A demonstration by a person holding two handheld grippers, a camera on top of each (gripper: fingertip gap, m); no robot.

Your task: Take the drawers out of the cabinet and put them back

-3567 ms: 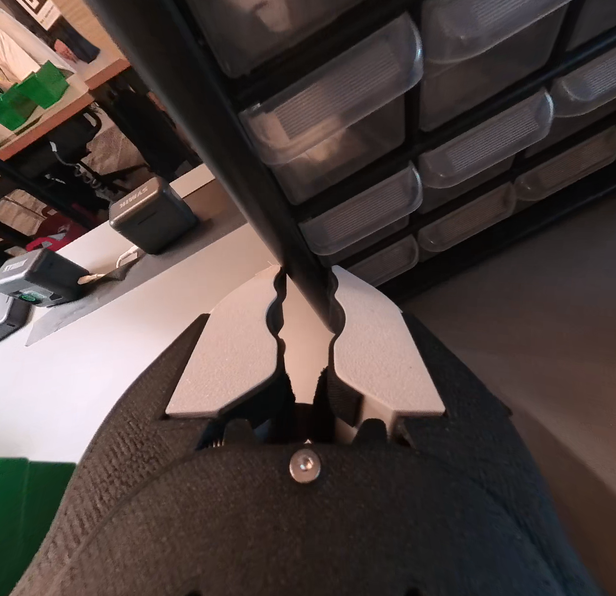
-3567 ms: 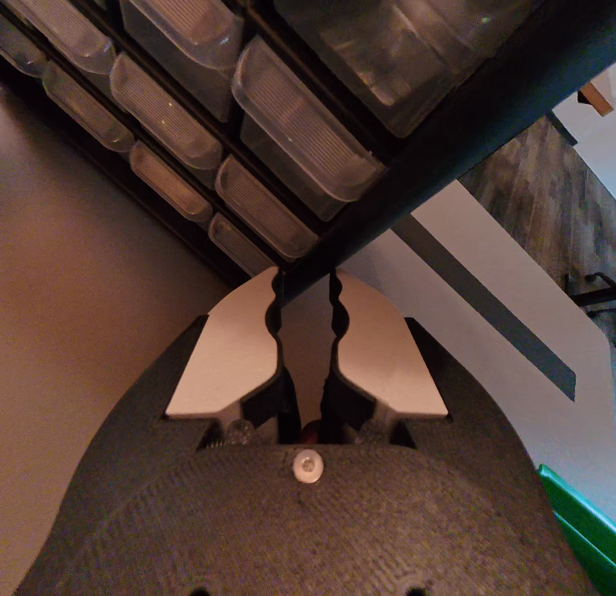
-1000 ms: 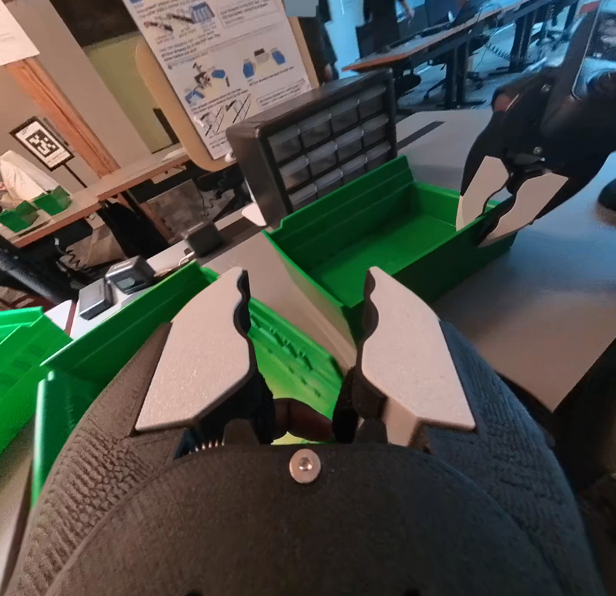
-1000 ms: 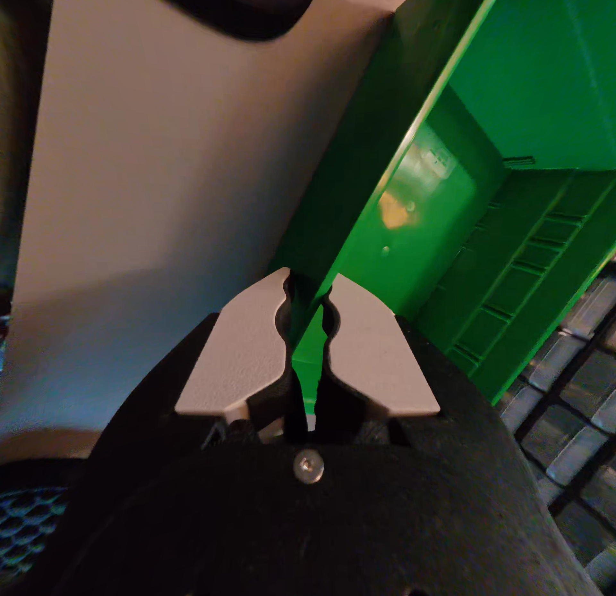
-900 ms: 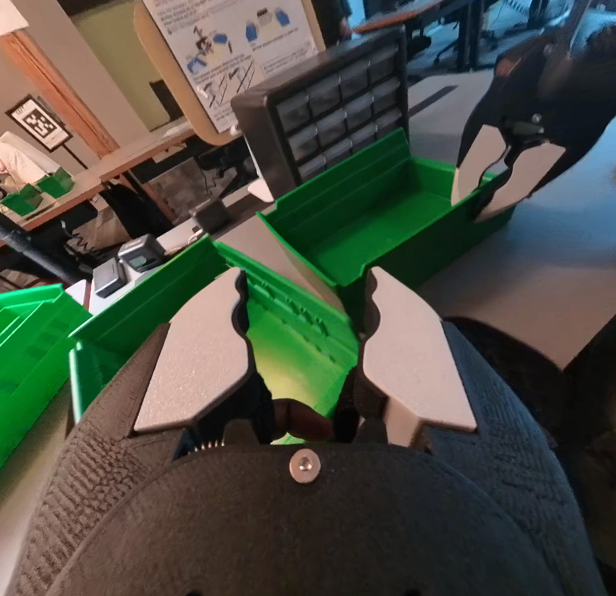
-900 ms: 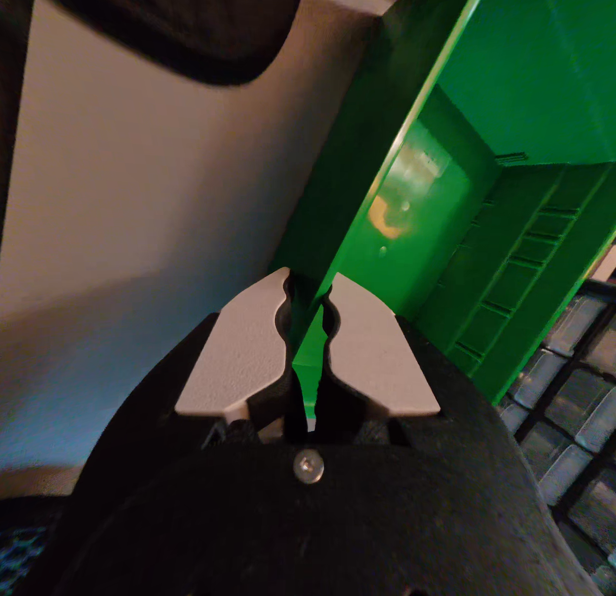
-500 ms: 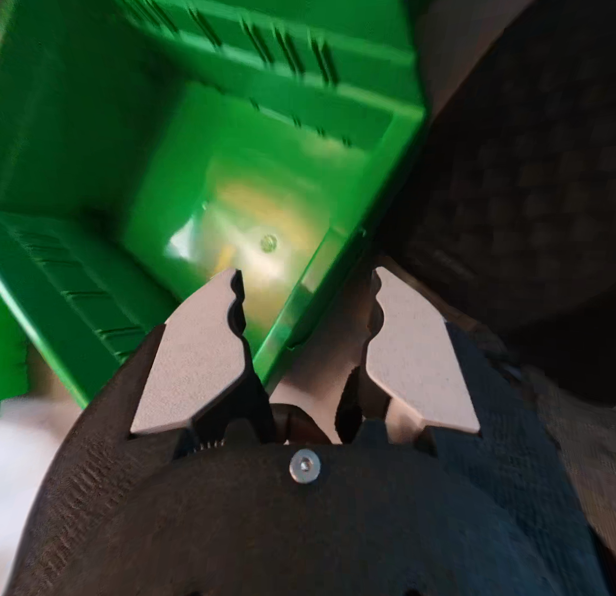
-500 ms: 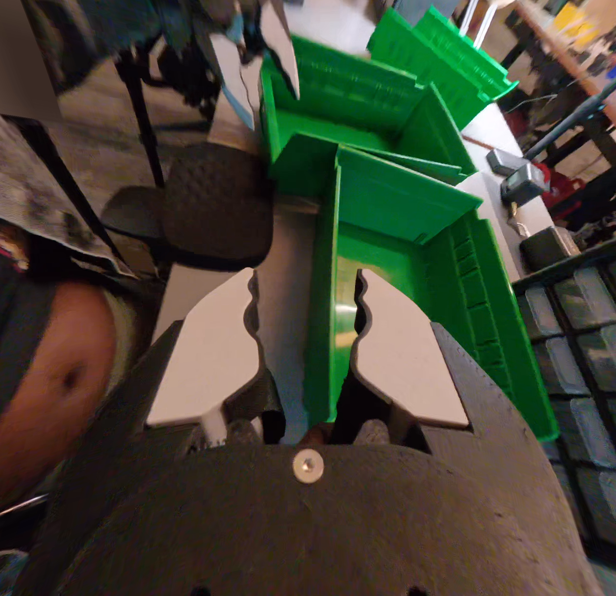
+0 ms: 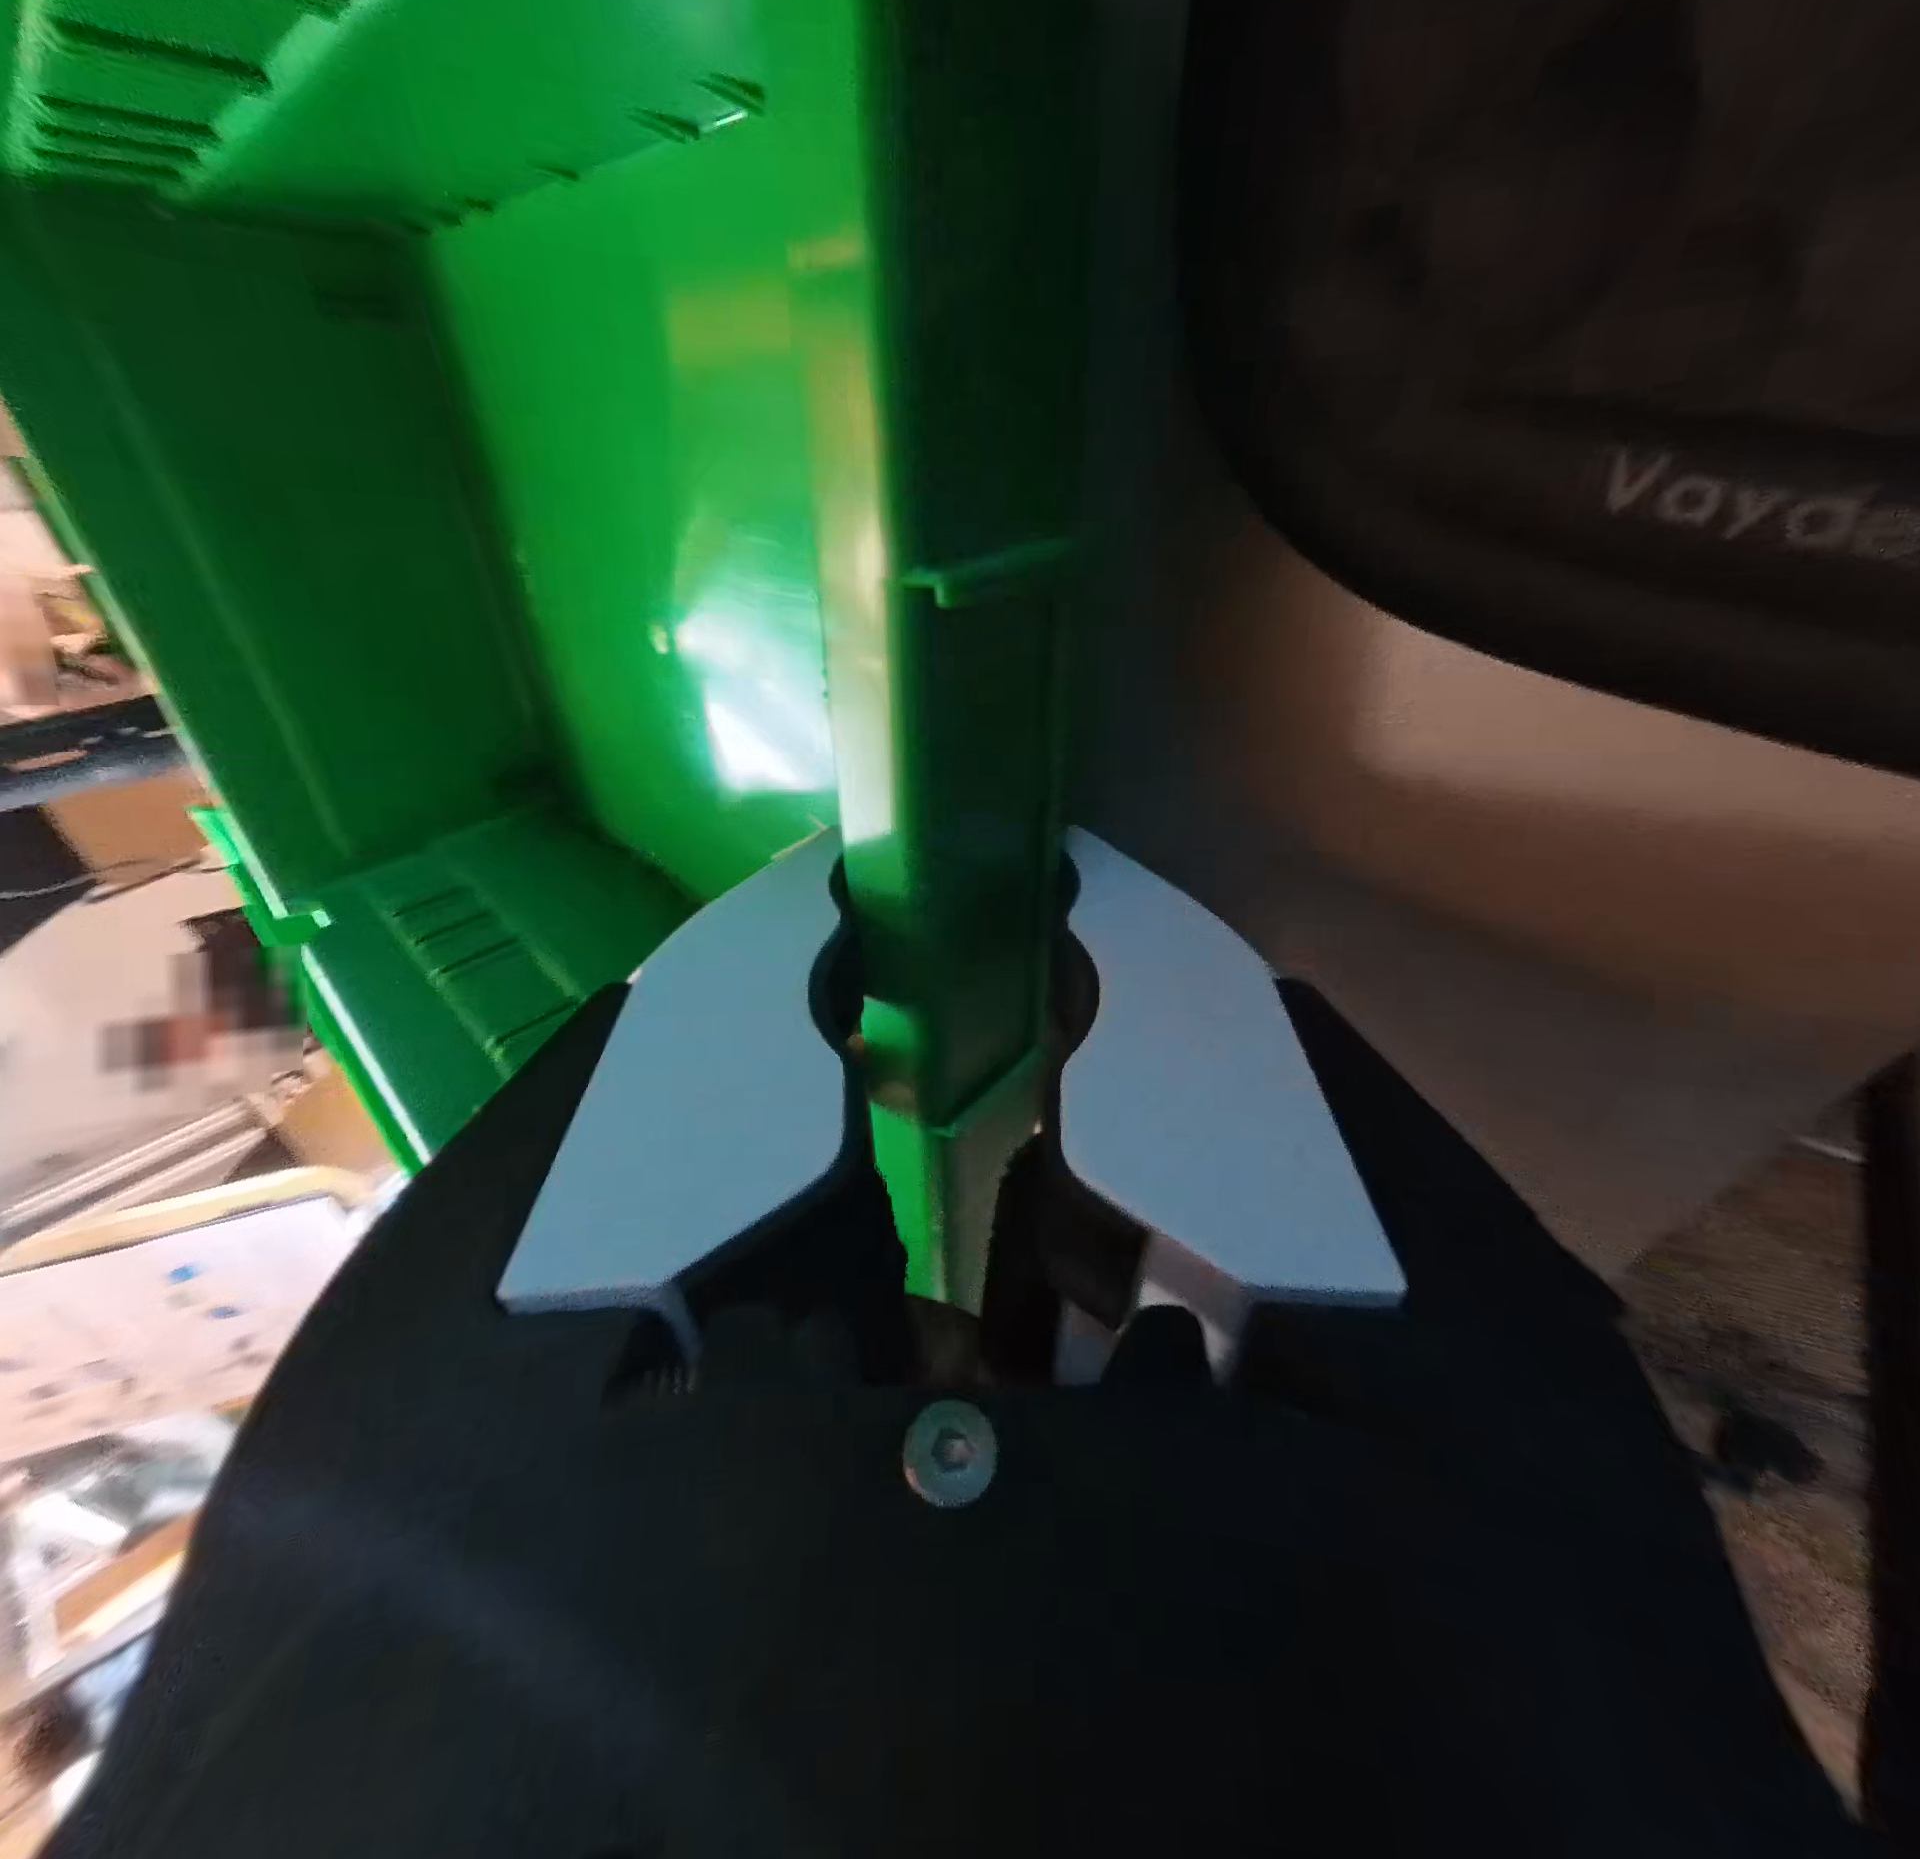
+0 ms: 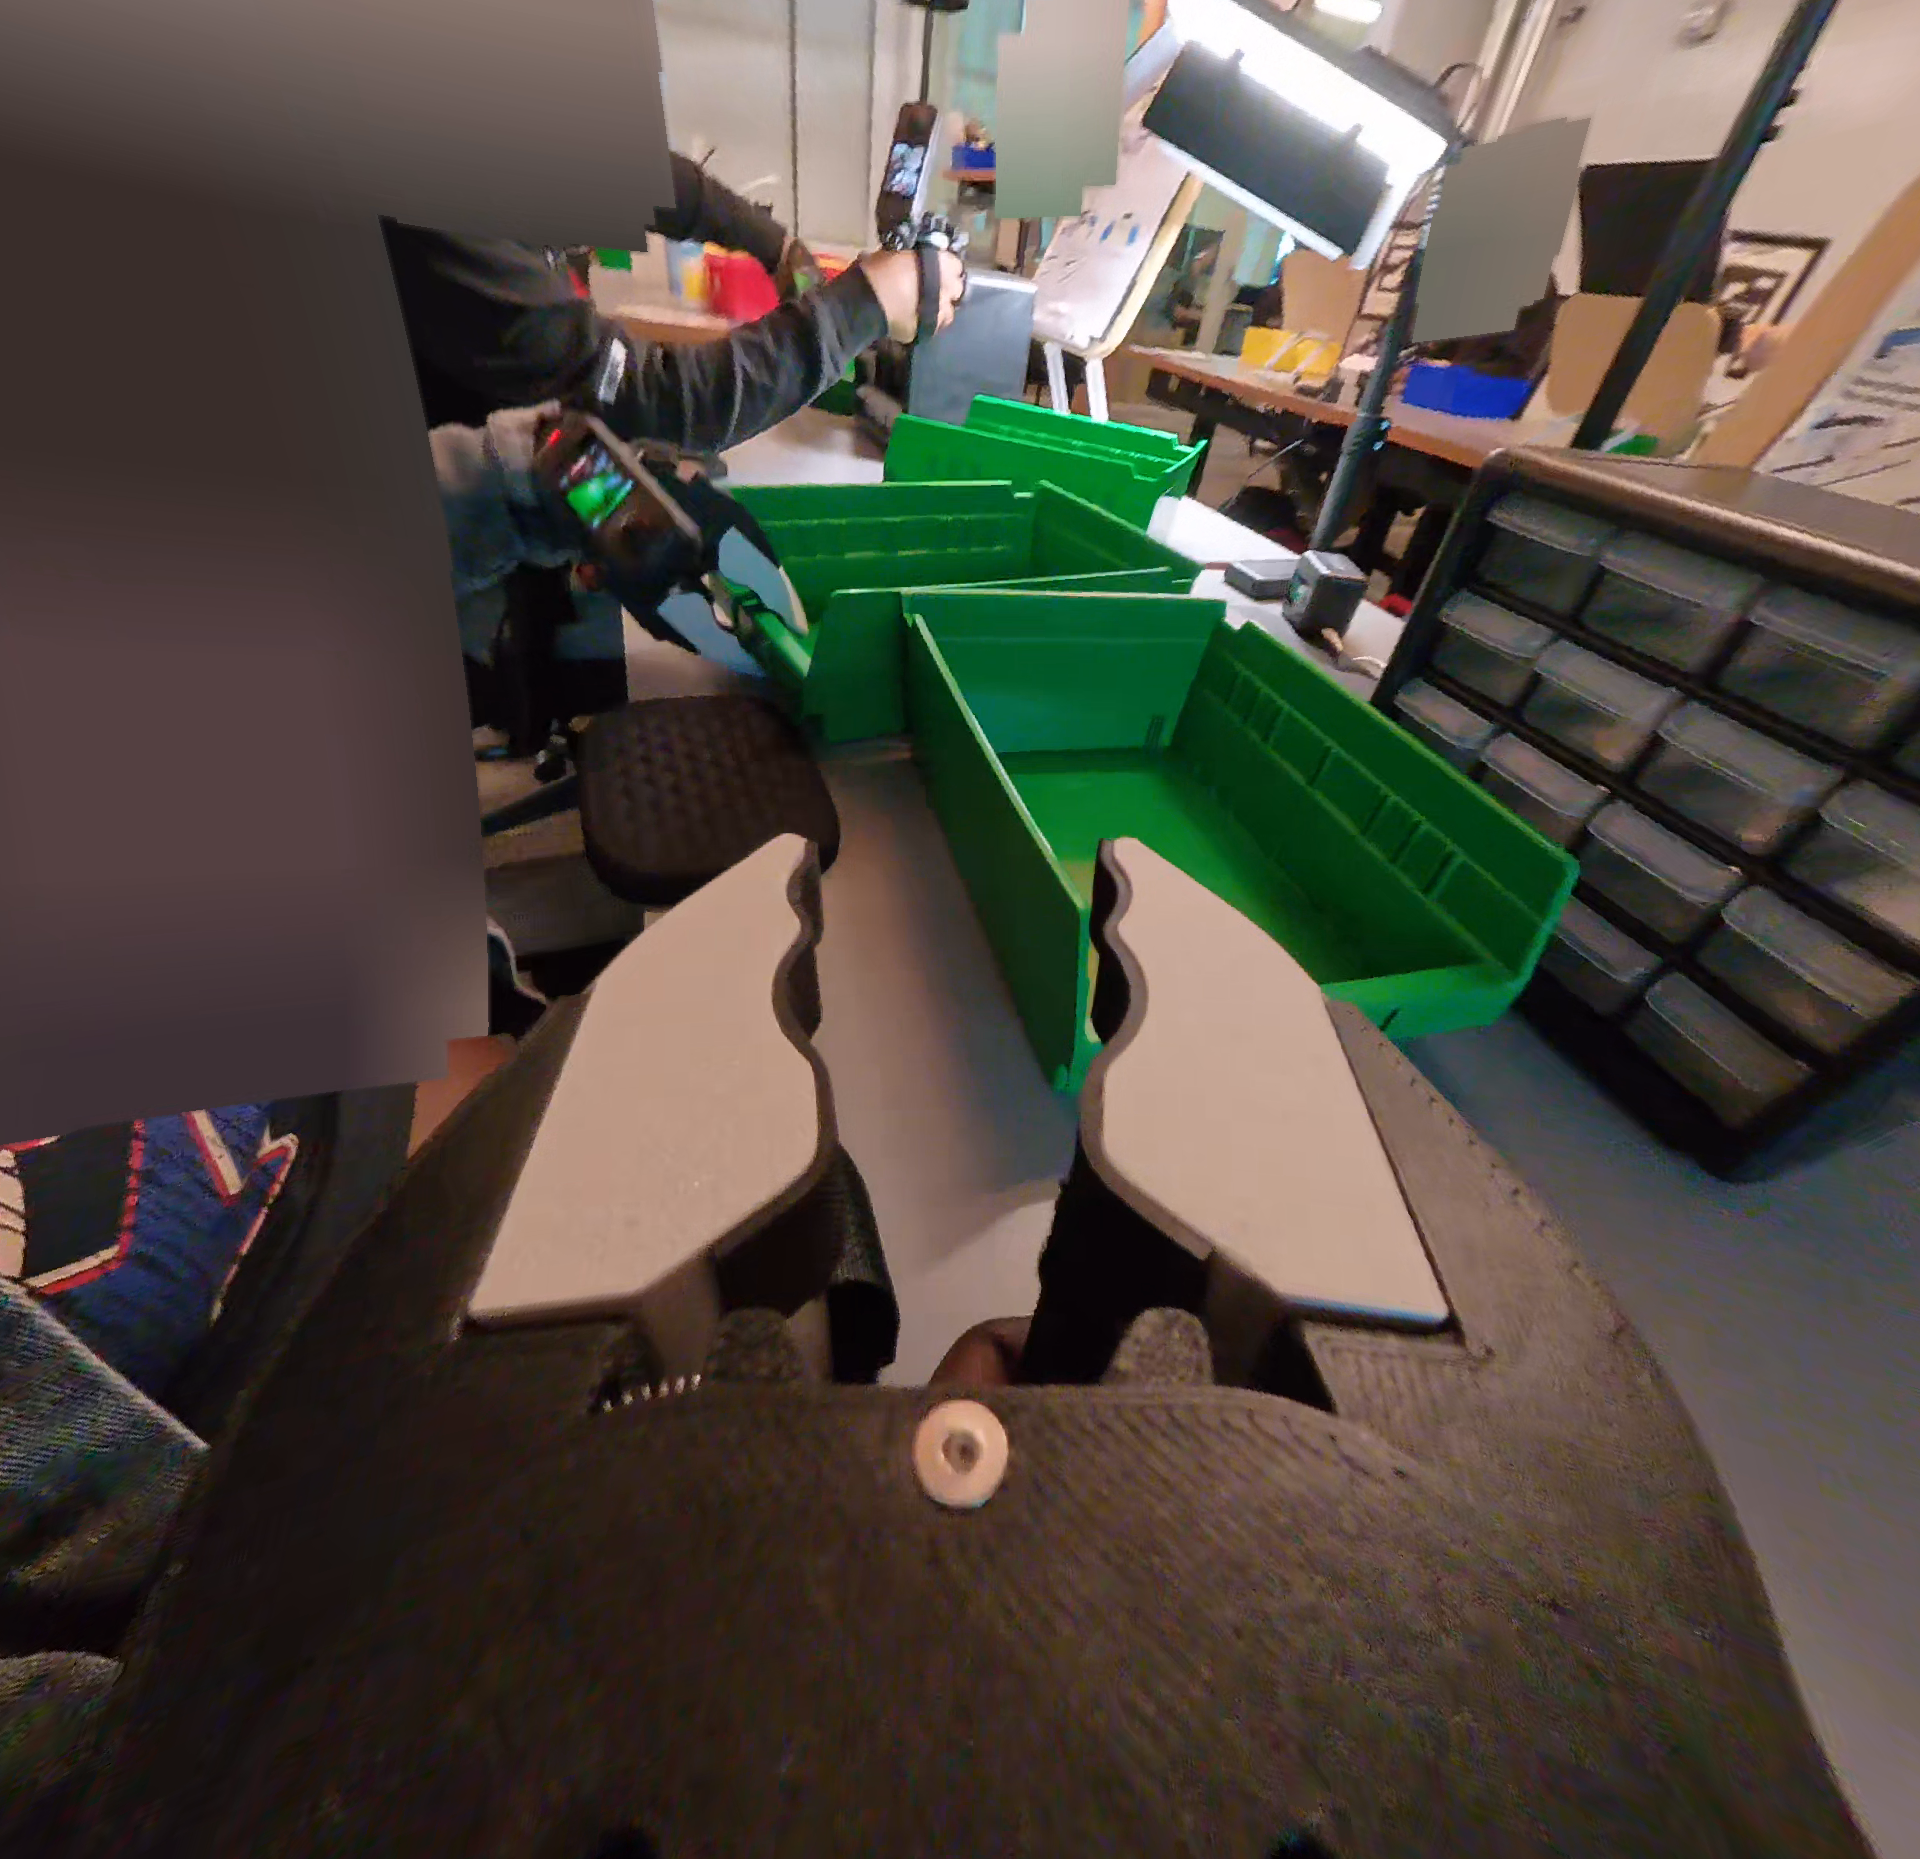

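While the right hand-held gripper (image 10: 951,962), having let go of the near green bin (image 10: 1049,687), is hanging with its fingers apart, the left hand-held gripper (image 9: 948,910) is now clamping another green bin's wall (image 9: 966,666). The drawer cabinet (image 10: 1704,770) is sitting untouched on the worktop (image 10: 1662,1310) beside them, so no drawer work is underway.

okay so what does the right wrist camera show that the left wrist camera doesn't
Only the right wrist view shows the black drawer cabinet with its clear drawers shut, a second green bin lying on the grey table, the open right gripper, and more green bins behind.

Only the left wrist view shows the jaws clamped on the bin wall, close up.

Both show the left gripper shut on a green bin.
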